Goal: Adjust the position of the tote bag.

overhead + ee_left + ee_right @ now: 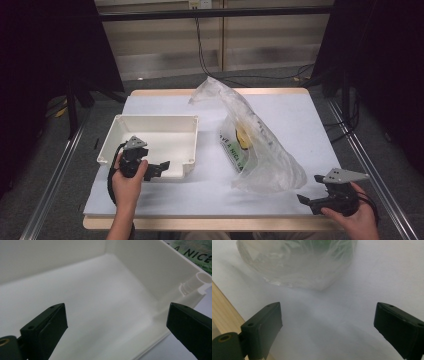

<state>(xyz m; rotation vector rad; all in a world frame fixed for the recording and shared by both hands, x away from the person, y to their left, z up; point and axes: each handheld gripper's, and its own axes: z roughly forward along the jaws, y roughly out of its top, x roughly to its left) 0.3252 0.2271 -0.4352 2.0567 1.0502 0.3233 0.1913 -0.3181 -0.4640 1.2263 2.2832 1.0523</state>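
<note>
A clear plastic bag (250,135) with green print and a yellow item inside lies on the white table cover, right of centre. A white rectangular bin (150,142) stands to its left. My left gripper (159,168) hovers at the bin's near rim, open, and looks into the bare bin interior (100,290) with nothing between its jaws. My right gripper (311,191) rests low near the table's front right, open, and points toward the bag's rounded end (297,267). Neither gripper touches the bag.
The wooden table edge (210,222) runs along the front and shows at the left in the right gripper view (224,315). Black curtains and metal rails (370,165) flank the table. Cables (205,55) hang at the back.
</note>
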